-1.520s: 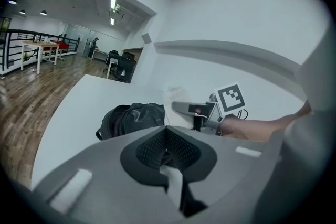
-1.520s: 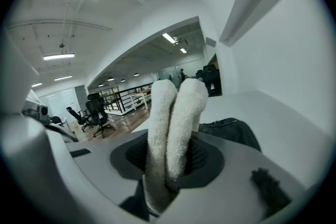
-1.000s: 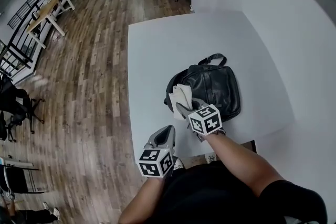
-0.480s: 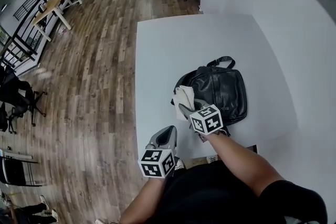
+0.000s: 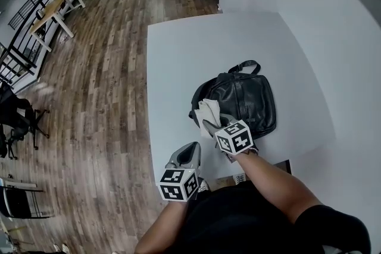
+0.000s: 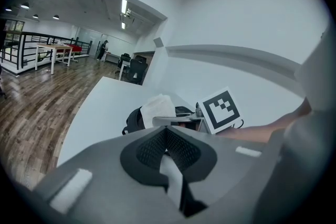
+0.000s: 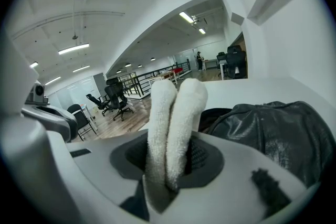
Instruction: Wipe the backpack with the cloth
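Note:
A black leather backpack (image 5: 241, 101) lies flat on the white table (image 5: 178, 56), its handle toward the far side. My right gripper (image 5: 209, 122) is shut on a folded white cloth (image 5: 207, 111) and holds it against the bag's near left corner. In the right gripper view the cloth (image 7: 173, 128) stands doubled between the jaws, with the backpack (image 7: 273, 128) just to its right. My left gripper (image 5: 189, 154) hangs shut and empty over the table's near edge, apart from the bag. The left gripper view shows its jaws pressed together, with the cloth (image 6: 157, 107) and backpack (image 6: 135, 119) beyond.
The table stands against a white wall (image 5: 309, 21) on the right. Wooden floor (image 5: 101, 92) runs along its left side, with office chairs (image 5: 18, 122) and a desk (image 5: 53, 9) farther off. A dark object (image 5: 283, 165) lies at the table's near edge beside my right forearm.
The right gripper and cloth stay on the bag's near left corner, with only a small shift. The head view swayed slightly. The left gripper has not moved.

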Action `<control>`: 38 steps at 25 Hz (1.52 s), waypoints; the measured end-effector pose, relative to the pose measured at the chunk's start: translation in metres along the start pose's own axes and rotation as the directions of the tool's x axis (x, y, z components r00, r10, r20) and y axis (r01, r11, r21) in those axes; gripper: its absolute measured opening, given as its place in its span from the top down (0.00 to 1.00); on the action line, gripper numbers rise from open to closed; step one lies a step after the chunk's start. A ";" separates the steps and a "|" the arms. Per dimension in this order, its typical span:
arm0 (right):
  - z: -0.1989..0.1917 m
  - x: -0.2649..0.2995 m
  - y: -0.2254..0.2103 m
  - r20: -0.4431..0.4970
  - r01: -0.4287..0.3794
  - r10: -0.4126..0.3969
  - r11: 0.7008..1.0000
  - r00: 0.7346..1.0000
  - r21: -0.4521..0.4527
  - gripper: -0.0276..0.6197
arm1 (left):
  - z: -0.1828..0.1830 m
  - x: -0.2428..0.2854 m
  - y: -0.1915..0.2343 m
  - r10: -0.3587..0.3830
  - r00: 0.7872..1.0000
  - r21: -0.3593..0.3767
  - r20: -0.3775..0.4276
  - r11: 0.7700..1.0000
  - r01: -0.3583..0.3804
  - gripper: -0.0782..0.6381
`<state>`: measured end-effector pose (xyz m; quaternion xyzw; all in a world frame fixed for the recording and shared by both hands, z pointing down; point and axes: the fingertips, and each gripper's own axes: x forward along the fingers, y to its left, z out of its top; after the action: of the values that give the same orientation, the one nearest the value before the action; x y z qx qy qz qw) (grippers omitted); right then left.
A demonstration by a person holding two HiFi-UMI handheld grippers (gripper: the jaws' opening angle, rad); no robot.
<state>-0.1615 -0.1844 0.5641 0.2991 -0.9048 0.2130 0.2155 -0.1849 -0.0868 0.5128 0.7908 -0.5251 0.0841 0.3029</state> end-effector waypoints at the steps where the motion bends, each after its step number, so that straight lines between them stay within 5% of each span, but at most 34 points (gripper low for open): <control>1: -0.002 -0.003 -0.001 -0.001 0.002 -0.002 1.000 1.000 0.001 0.76 | -0.001 0.001 -0.002 -0.004 1.000 0.002 -0.002 1.000 0.004 0.88; 38: -0.032 -0.119 -0.077 -0.017 0.047 -0.048 0.995 0.999 -0.089 0.76 | -0.015 0.048 -0.093 -0.048 0.998 0.027 -0.028 0.998 0.049 0.88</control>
<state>-0.0182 -0.1704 0.5482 0.3088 -0.9039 0.1703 0.2421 -0.0796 -0.0914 0.5102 0.8063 -0.5002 0.0949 0.3011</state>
